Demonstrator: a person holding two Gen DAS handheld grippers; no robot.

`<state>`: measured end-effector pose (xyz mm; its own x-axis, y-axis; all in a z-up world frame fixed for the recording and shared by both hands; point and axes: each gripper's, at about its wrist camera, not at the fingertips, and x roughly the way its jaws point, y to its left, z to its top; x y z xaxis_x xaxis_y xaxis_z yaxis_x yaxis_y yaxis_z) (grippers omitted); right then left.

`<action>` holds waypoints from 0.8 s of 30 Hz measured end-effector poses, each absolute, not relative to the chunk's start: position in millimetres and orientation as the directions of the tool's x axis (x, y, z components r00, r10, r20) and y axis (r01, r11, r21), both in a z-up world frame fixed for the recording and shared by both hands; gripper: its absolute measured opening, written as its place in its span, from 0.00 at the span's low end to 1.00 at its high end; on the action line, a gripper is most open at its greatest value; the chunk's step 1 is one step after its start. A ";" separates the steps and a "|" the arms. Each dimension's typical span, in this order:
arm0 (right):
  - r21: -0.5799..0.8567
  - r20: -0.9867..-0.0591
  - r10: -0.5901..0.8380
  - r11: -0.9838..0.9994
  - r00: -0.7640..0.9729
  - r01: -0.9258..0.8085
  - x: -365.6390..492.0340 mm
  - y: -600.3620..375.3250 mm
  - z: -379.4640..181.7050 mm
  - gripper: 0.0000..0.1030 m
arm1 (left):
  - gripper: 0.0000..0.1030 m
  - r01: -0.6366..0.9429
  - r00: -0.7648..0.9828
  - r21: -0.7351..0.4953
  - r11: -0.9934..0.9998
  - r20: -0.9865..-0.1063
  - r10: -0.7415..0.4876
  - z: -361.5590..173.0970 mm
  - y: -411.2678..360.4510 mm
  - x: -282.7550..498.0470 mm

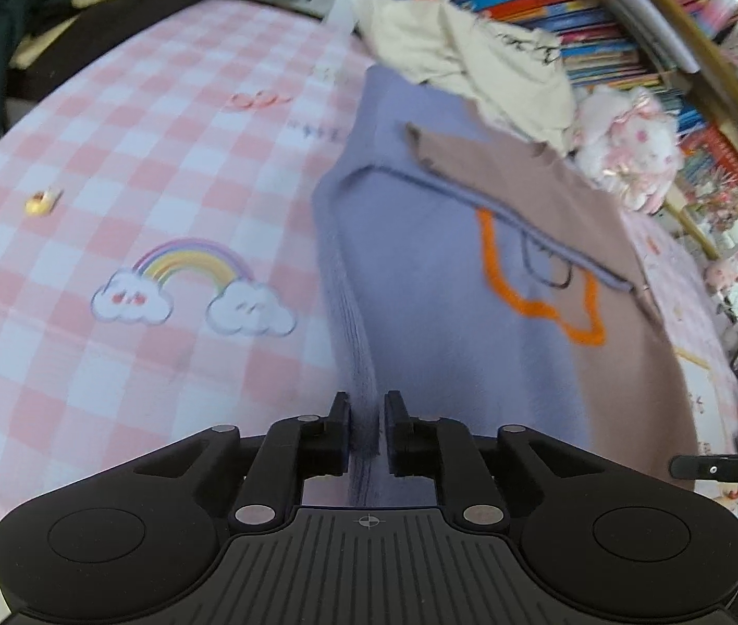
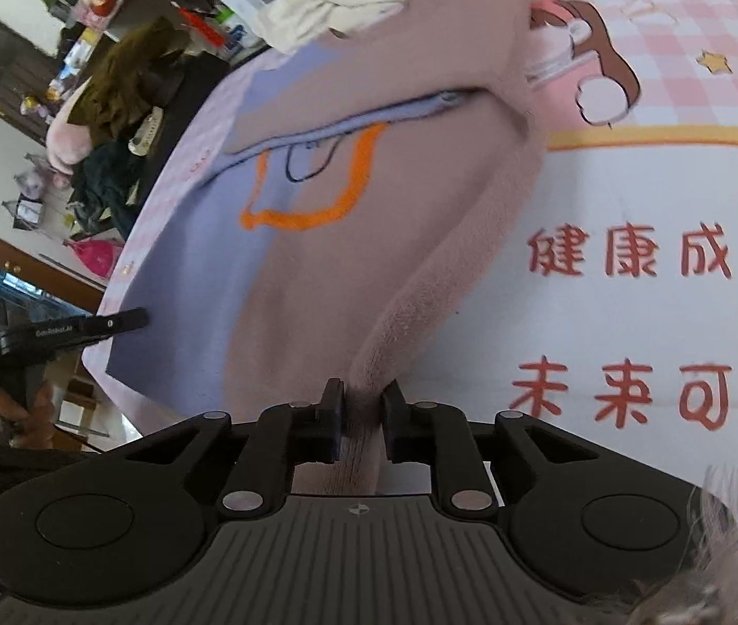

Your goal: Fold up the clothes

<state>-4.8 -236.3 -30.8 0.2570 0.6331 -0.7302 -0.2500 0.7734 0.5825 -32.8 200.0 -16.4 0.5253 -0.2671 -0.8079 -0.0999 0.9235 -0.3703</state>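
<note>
- The left claw is clamped on the lilac hem edge of the sweater, the ribbed fabric bunched between its jaws.
- The right claw is clamped on the mauve-pink hem corner of the same sweater, so both lower corners are held.
- The sweater is two-toned, lilac and dusty pink with an orange outline motif, and lies on the pink checked cloth, its far end towards a crumpled cream garment.
- Judging by the two grips, the step in hand is the hem fold: carrying the bottom edge up over the body.
- The next move likely calls for lifting both corners together, keeping them level and evenly spaced, then laying the hem towards the collar without dragging the lower layer.
- Whether the surface is a bed or a worktop cannot be told.
- The collar end is covered by the cream garment, and both views are blurred, so the sleeve positions are hard to make out.
</note>
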 end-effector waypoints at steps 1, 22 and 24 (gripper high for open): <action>0.585 -0.732 0.633 0.774 0.253 -0.243 -4.2 -237.0 -32.6 0.21 | 0.18 -0.108 0.515 -0.364 0.925 -0.816 -0.261 -18.7 200.8 -32.8; 0.657 -0.696 0.689 0.724 0.200 -0.209 1.9 -246.0 -46.8 0.25 | 0.37 -0.116 0.534 -0.357 0.927 -0.810 -0.245 -22.0 194.3 -38.2; 0.661 -0.690 0.696 0.718 0.201 -0.216 1.7 -246.7 -47.4 0.25 | 0.39 -0.118 0.532 -0.347 0.930 -0.813 -0.236 -21.6 191.4 -37.5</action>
<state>1.7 -246.7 -47.4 0.2012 0.6955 -0.6898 -0.2159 0.7183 0.6614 -37.5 191.4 -21.6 0.5324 -0.2358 -0.8130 -0.1182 0.9303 -0.3472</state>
